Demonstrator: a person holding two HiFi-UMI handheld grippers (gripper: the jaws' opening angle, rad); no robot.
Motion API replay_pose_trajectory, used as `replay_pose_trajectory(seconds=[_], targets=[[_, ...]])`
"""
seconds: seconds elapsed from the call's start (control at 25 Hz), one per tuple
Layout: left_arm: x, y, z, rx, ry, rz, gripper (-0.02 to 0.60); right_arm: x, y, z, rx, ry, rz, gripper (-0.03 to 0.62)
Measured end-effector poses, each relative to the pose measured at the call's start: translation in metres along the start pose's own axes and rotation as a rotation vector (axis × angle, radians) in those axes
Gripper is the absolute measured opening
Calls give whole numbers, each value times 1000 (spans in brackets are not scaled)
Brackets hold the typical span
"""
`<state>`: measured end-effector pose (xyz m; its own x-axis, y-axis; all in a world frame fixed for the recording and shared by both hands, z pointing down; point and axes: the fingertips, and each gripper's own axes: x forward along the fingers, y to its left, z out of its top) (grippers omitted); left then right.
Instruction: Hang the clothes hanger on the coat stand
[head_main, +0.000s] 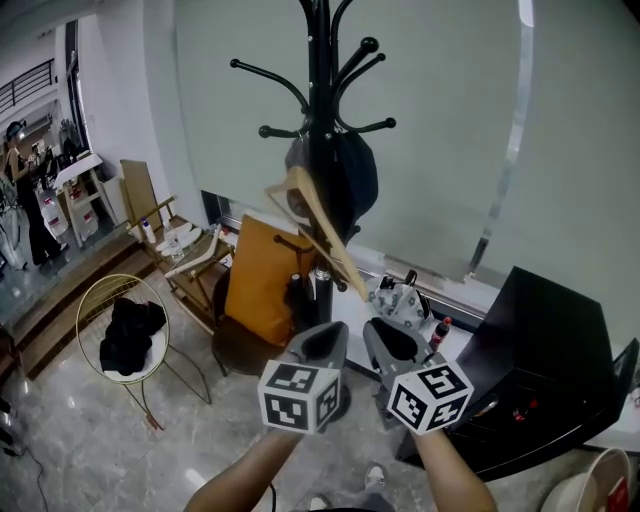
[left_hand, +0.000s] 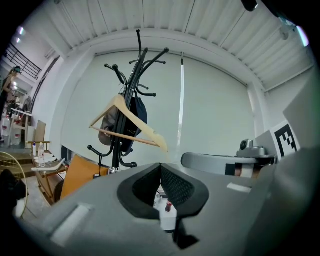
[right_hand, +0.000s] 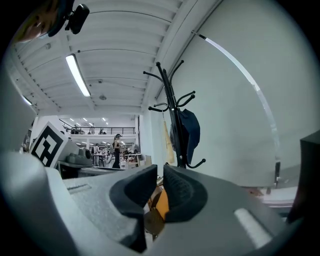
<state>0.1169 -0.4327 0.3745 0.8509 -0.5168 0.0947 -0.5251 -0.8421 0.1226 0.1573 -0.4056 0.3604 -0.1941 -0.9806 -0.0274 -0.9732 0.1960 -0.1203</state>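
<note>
A wooden clothes hanger (head_main: 318, 215) hangs tilted on the black coat stand (head_main: 318, 120), in front of a dark cap (head_main: 358, 175) on the same stand. Neither gripper touches it. My left gripper (head_main: 322, 345) and right gripper (head_main: 385, 340) sit side by side below the hanger, both shut and empty. In the left gripper view the hanger (left_hand: 131, 117) hangs on the stand (left_hand: 131, 75) above the shut left gripper (left_hand: 160, 167). The right gripper view shows the hanger (right_hand: 166, 142) edge-on beside the stand (right_hand: 172, 115), beyond the right gripper (right_hand: 161, 170).
An orange bag (head_main: 262, 280) rests on a chair at the stand's foot. A round wire basket (head_main: 92, 300) with black cloth stands on the left. A black cabinet (head_main: 540, 360) is at the right, a wooden chair (head_main: 185, 255) behind. A person (head_main: 25, 200) stands far left.
</note>
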Motion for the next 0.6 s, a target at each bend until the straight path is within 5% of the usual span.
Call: replay_pose_trajectory(seconds=[0.6], targets=[[-3, 6, -10, 13, 28, -26, 5, 1, 10, -18, -25, 40, -32, 2]])
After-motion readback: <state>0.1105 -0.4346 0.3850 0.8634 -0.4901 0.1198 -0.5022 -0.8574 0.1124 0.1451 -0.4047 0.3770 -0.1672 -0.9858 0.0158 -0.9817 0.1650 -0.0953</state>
